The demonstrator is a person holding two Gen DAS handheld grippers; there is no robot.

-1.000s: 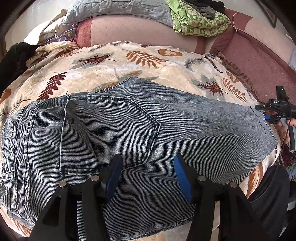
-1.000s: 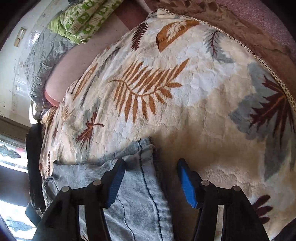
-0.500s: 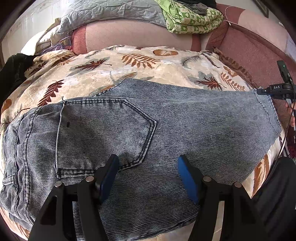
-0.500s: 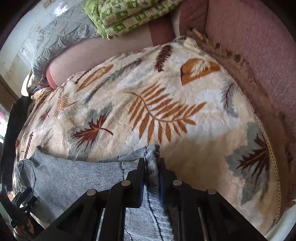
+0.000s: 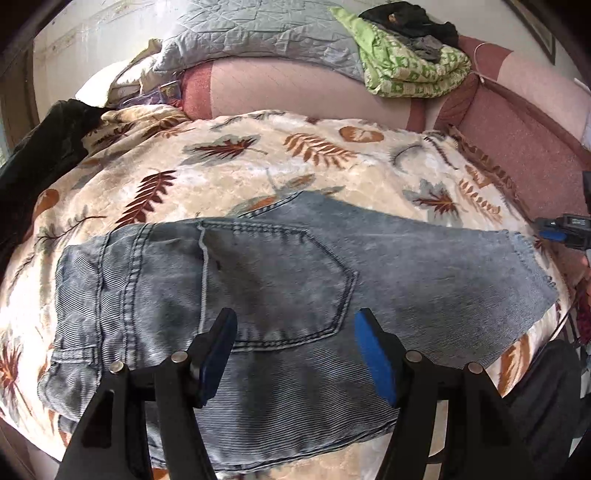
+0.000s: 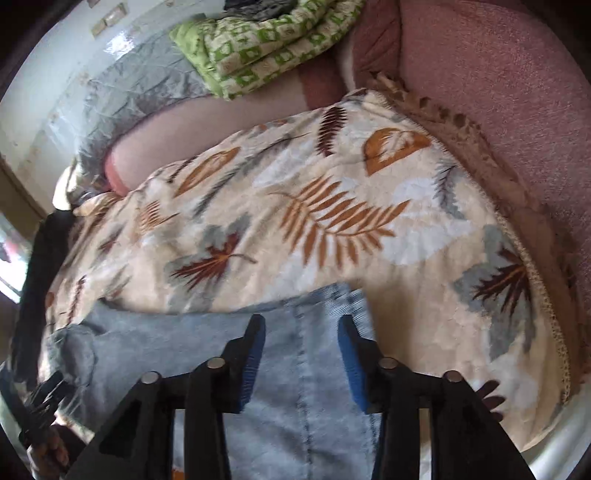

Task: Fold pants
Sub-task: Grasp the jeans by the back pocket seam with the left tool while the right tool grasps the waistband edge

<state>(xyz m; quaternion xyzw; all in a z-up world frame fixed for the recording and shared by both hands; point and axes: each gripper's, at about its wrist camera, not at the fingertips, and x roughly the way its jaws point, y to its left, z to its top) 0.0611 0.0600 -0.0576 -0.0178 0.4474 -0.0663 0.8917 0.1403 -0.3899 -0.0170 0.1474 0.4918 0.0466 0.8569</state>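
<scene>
Blue jeans [image 5: 406, 273] lie flat on the leaf-patterned blanket [image 5: 229, 177], waistband to the left, back pocket [image 5: 280, 284] facing up. My left gripper [image 5: 295, 314] hovers open above the pocket's lower edge, holding nothing. In the right wrist view the leg end of the jeans [image 6: 314, 387] lies under my right gripper [image 6: 301, 321]. Its jaws are opening, the denim seam lies below the gap, and the pads are off the cloth. In the left wrist view the right gripper [image 5: 565, 230] shows at the far right, just past the hem.
A pink sofa back [image 5: 295, 92] carries a grey quilt [image 5: 258, 33] and a folded green blanket [image 5: 413, 70]. A pink armrest [image 6: 498, 110] rises to the right. Dark clothing [image 5: 40, 155] lies at the left. The other hand's gripper [image 6: 44, 406] shows low left.
The right gripper was shut on the jeans' hem half a second ago; it has let go, opened and lifted. The left gripper has risen away from the jeans, still open.
</scene>
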